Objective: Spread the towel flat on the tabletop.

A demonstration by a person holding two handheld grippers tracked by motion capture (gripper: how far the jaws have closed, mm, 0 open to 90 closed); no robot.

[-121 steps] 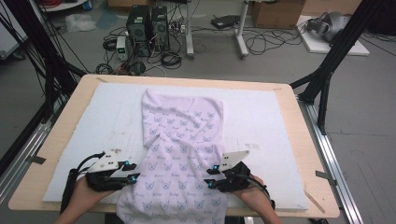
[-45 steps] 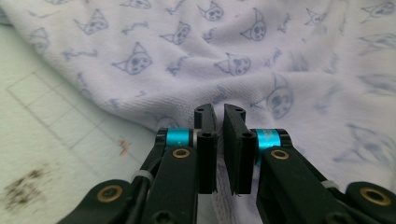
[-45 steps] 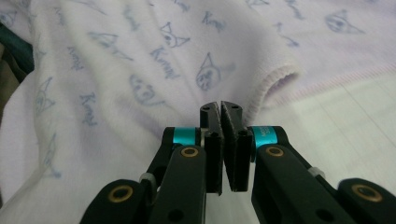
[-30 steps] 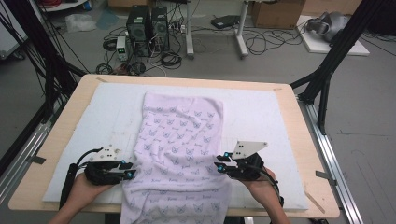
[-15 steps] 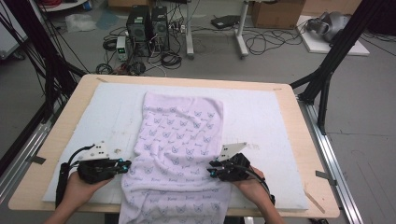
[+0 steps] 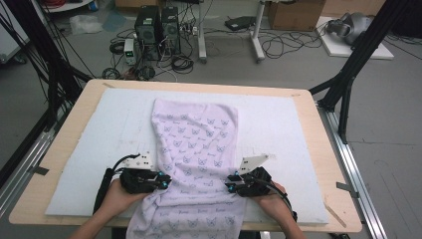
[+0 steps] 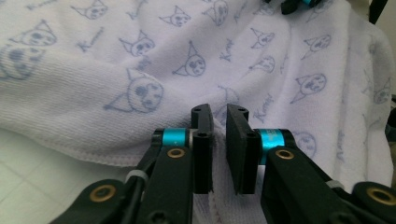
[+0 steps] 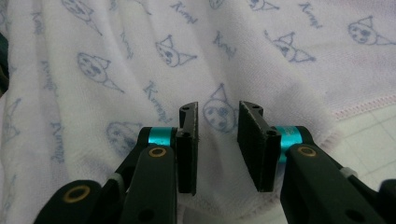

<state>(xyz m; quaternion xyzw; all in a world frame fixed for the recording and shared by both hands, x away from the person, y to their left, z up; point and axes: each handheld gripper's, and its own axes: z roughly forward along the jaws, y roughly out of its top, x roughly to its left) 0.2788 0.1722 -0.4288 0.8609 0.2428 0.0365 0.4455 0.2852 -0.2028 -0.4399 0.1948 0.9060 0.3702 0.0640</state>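
Nearest the person, the towel (image 6: 196, 164) hangs off the counter's front edge at six o'clock, its lower end drooping past the white mat (image 6: 278, 124). That overhang explains the two-sided approach: each long edge is taken just above the drop, so the cloth can be pulled flat or lifted evenly.

At about seven o'clock the left gripper (image 6: 161, 182) sits against the towel's left edge. In the left gripper view its fingers (image 7: 203, 140) stand nearly together with the hemmed edge pinched between them, a narrow slit remaining. The hold looks like a grip on a single layer at the hem, which keeps the fabric from bunching.

At about five o'clock the right gripper (image 6: 230, 187) meets the opposite edge. In the right gripper view its fingers (image 8: 188, 140) stand clearly apart over the fabric, the stitched hem just to their right; I judge it not yet closed.

Farther off, toward twelve o'clock, the towel lies smoother on the mat, its far end squared off short of the counter's (image 6: 199, 85) wooden rim.
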